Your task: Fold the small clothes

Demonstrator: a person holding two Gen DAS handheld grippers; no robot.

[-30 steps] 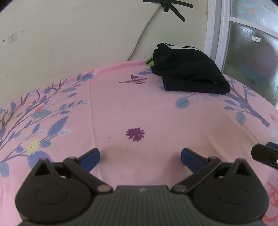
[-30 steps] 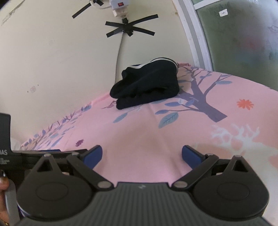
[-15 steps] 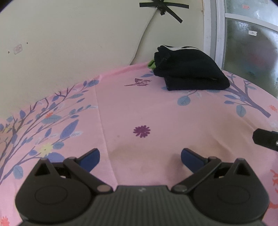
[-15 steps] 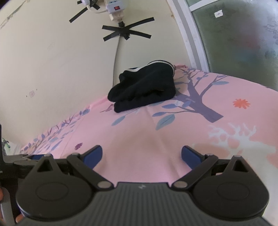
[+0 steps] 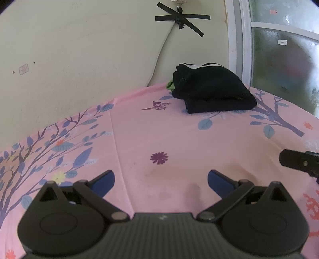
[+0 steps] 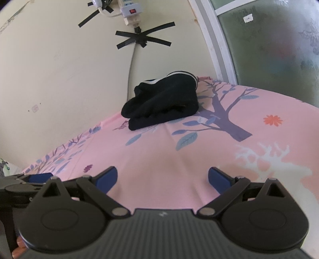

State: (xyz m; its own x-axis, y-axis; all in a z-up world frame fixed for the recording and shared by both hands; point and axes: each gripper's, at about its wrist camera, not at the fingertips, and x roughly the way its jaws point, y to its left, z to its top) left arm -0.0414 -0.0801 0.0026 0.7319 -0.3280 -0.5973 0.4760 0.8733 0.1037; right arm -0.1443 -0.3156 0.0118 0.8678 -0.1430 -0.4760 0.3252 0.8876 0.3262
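A stack of folded black clothes (image 5: 211, 93) with white trim lies at the far edge of the pink floral sheet (image 5: 159, 135), by the wall. It also shows in the right wrist view (image 6: 165, 103). A bit of green cloth (image 5: 169, 85) peeks out at its left. My left gripper (image 5: 161, 182) is open and empty, well short of the stack. My right gripper (image 6: 162, 180) is open and empty too, over the pink sheet (image 6: 199, 159). Part of the right gripper (image 5: 299, 161) shows at the left view's right edge.
A cream wall (image 5: 79, 59) runs behind the sheet, with a cable and black tape crosses (image 6: 142, 38) and a power strip (image 6: 130, 13). A frosted window (image 6: 269, 45) stands at the right. The left gripper (image 6: 26, 183) shows at the right view's left edge.
Both grippers have drawn back and tilted up a little, so the stack looks smaller and more wall shows. Both stay open and empty.
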